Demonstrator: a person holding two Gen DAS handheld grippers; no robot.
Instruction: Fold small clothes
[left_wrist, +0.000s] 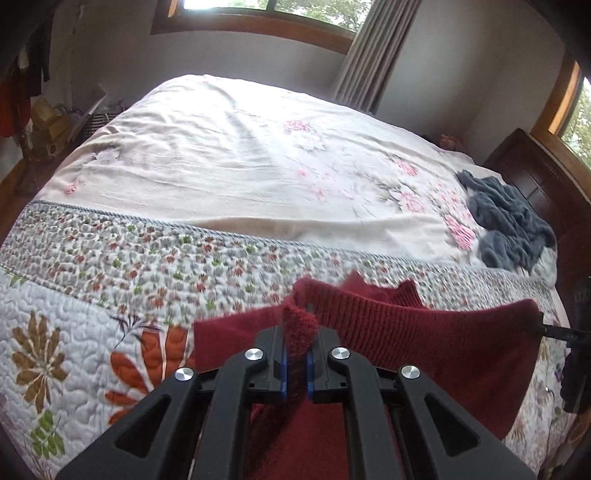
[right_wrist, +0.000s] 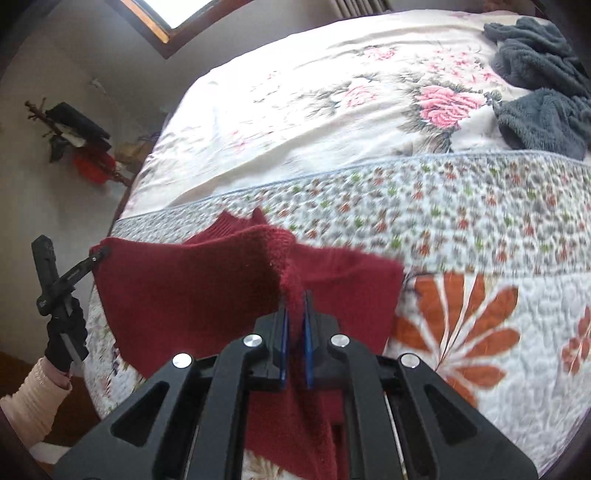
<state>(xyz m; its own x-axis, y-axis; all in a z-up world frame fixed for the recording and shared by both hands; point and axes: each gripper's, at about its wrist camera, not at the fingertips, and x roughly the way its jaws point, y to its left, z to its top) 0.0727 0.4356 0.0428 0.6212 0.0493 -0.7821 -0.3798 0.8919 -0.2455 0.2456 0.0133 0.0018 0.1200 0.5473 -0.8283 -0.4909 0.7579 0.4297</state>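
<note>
Left wrist view gives us the left gripper (left_wrist: 296, 354) with its black fingers and blue pads pressed together on a bunched fold of the dark red knitted garment (left_wrist: 443, 343), whose ribbed band stretches away to the right, where the other gripper's tip meets its far corner at the frame edge. The right wrist view shows us the same cloth from the opposite end: the right gripper (right_wrist: 295, 332) is likewise clamped tight on a pinch of the dark red knitted garment (right_wrist: 192, 284), and only here do we see the left gripper (right_wrist: 96, 255) from outside, biting the garment's left corner, with a black-gloved hand (right_wrist: 64, 336) on its handle and a pale pink ribbed sleeve (right_wrist: 33, 402) below. The garment hangs spread between the two grips, above the near part of the white quilted bedspread with orange flowers (left_wrist: 74, 350). Beyond it we see a band of small printed flowers, then a cream sheet with pink roses (left_wrist: 240, 158), broad and bare up to the far edge. A crumpled grey fleece cloth (left_wrist: 509, 221) lies well apart at the right side, near the dark wooden headboard (left_wrist: 532, 177); the right wrist view shows it in the upper right corner (right_wrist: 543, 85). Only the left wrist view shows the curtain (left_wrist: 369, 51). The bed's left edge drops to the floor just beside the gloved hand.
</note>
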